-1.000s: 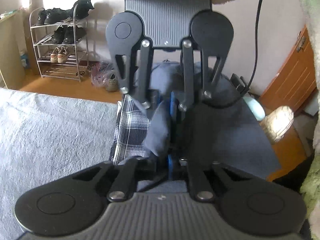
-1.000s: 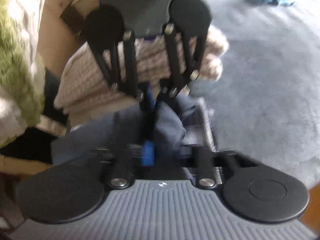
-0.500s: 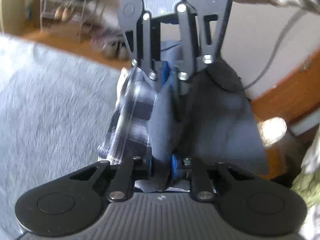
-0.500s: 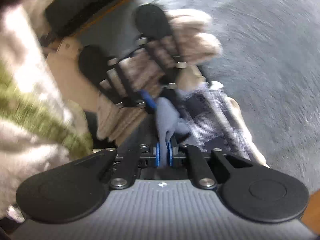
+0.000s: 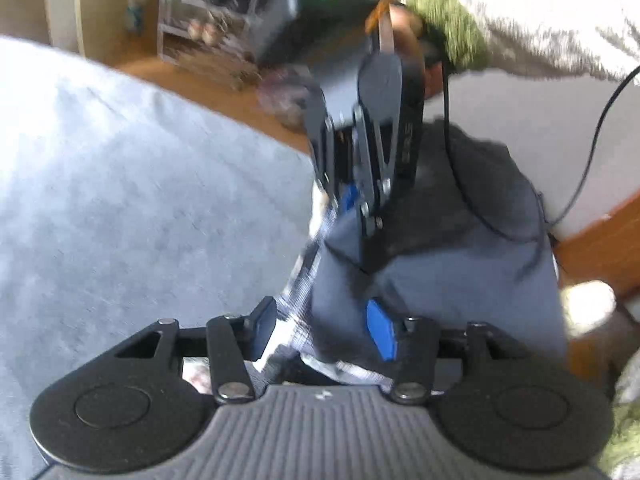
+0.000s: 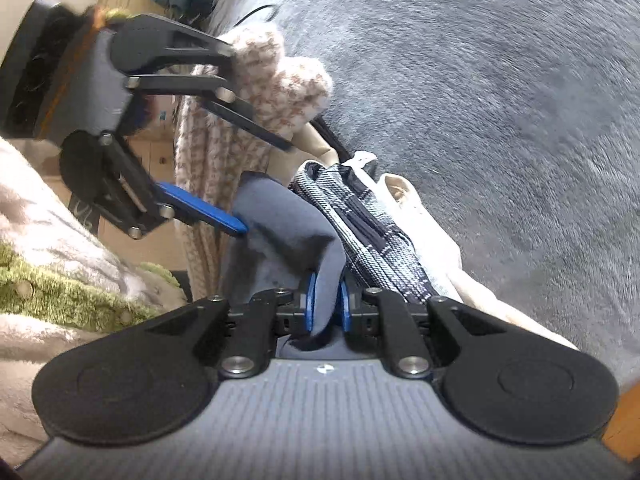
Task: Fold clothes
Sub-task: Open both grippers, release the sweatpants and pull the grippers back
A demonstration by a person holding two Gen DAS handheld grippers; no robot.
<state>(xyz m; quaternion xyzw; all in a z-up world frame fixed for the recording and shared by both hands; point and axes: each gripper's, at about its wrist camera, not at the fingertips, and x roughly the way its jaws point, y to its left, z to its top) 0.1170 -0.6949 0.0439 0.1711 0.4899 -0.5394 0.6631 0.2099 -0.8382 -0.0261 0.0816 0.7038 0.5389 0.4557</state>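
Note:
A blue-grey garment [image 5: 448,280] with a plaid lining [image 6: 372,220] hangs over the edge of the grey bed [image 5: 140,200]. My left gripper [image 5: 324,328] stands open, its blue pads wide apart with the garment's fold between them. It also shows in the right wrist view [image 6: 224,216], open, one blue finger touching the cloth. My right gripper [image 6: 326,304] is shut on the blue-grey cloth [image 6: 288,232]. In the left wrist view the right gripper [image 5: 356,200] holds the garment's upper part.
A grey blanket [image 6: 500,100] covers the bed. A knitted beige cloth [image 6: 256,92] and a cream piece [image 6: 424,232] lie beside the garment. A shoe rack [image 5: 208,20] stands on the wooden floor beyond the bed. A black cable [image 5: 592,152] hangs at the right.
My left gripper has opened and let go of the garment. My right gripper has stayed shut on the cloth and turned, and both views have swung over the bed.

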